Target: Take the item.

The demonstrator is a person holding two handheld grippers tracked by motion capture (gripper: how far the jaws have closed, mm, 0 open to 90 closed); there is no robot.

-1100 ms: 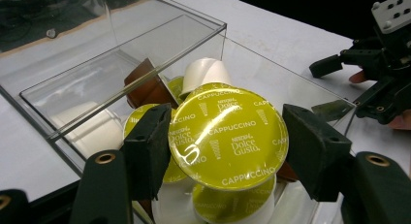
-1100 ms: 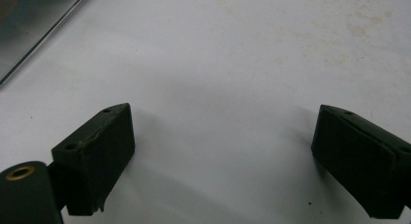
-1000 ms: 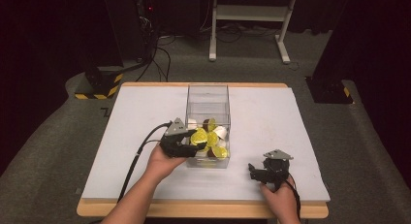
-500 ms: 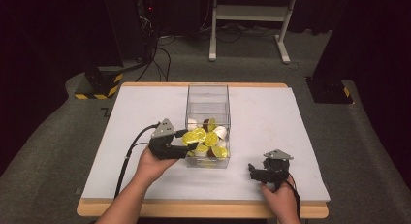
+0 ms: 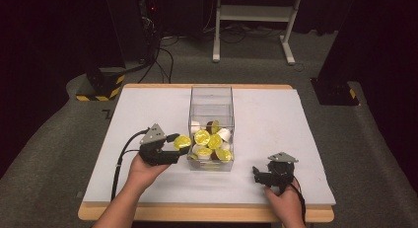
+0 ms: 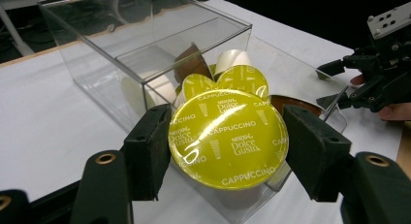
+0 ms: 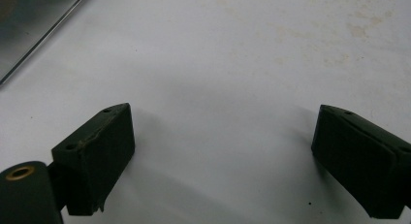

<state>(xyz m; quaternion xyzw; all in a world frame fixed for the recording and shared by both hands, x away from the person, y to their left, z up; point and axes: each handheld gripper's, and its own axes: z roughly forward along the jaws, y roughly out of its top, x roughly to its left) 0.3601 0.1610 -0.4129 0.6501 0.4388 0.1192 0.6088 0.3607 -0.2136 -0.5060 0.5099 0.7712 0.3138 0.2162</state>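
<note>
The left tool [image 5: 181, 145] clenches a round capsule [image 6: 228, 139] with a glossy yellow foil lid, held just left of the clear plastic box [image 5: 211, 97]. More capsules [image 5: 212, 141] lie piled inside. The right tool [image 5: 256, 174] rests released, jaws wide, on the white surface [image 5: 296, 139].

table [image 5: 296, 134] brightly lit from overhead, surroundings dark. glare on yellow capsule lid [image 6: 228, 136] and clear box [image 6: 160, 35]. soft shadows beneath jaws; near jaws slightly blurred.
</note>
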